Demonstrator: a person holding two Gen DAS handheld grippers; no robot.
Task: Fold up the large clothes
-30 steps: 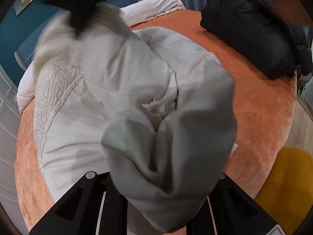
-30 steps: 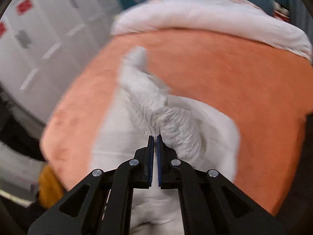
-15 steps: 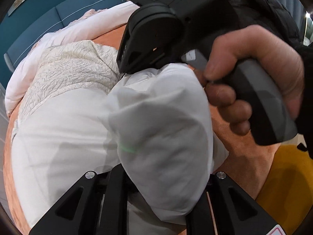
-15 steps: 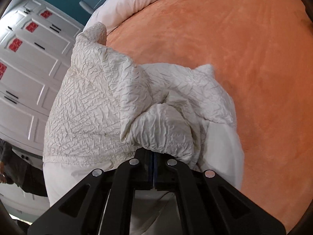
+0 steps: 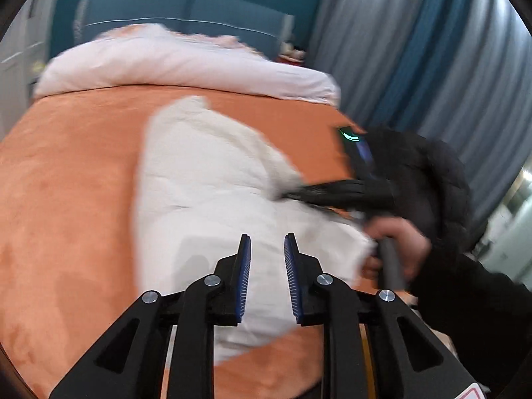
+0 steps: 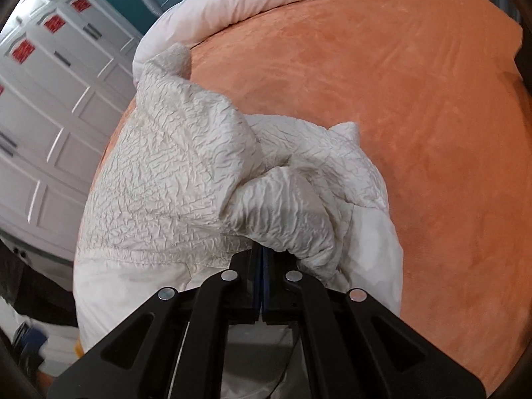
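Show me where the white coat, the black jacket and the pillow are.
white coat [image 6: 173, 173]: right wrist view, crinkled upper panel.
black jacket [image 5: 429, 173]: left wrist view, quilted body.
pillow [image 5: 186, 66]: left wrist view, middle of its top.

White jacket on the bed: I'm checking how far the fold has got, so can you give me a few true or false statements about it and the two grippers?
1. The left gripper holds a bunch of the white jacket. False: its jaws have just been opening, they stand apart and nothing is between them.
2. The right gripper is clamped on crinkled white fabric. True.
3. The jacket lies on an orange bedspread. True.
4. A black jacket lies on top of the white one. False: it sits at the right edge of the bed, beyond the hand holding the right gripper.
5. The wardrobe doors are blue. False: they are white.
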